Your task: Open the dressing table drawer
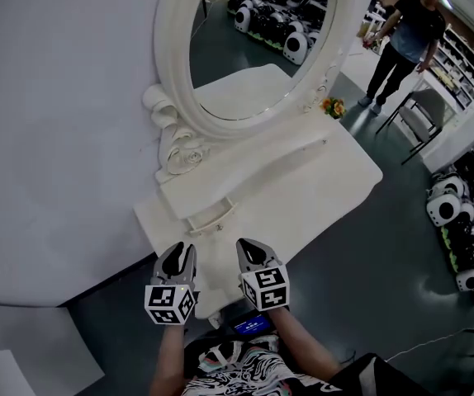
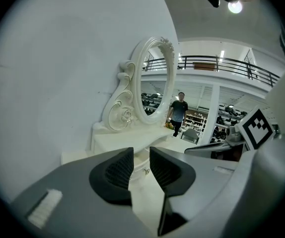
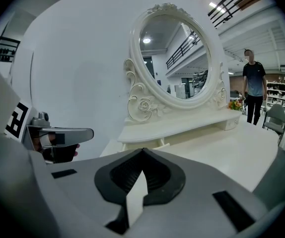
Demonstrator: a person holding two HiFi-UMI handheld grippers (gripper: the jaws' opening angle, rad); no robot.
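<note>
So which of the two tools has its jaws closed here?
The right tool: its jaws meet with nothing between them, while the left tool shows a clear gap.

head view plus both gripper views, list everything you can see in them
dressing table: 1, cream, against the white wall
mirror: 1, oval, carved cream frame, on the table's raised shelf
drawer: 1, cream, under that shelf's near end
flowers: 1 bunch, orange, far end of the shelf
chair: 1, grey, on the floor past the table
bystander: 1, dark shirt, beside the chair
left gripper: 1, grey, jaws apart, empty
right gripper: 1, grey, shut, empty
</note>
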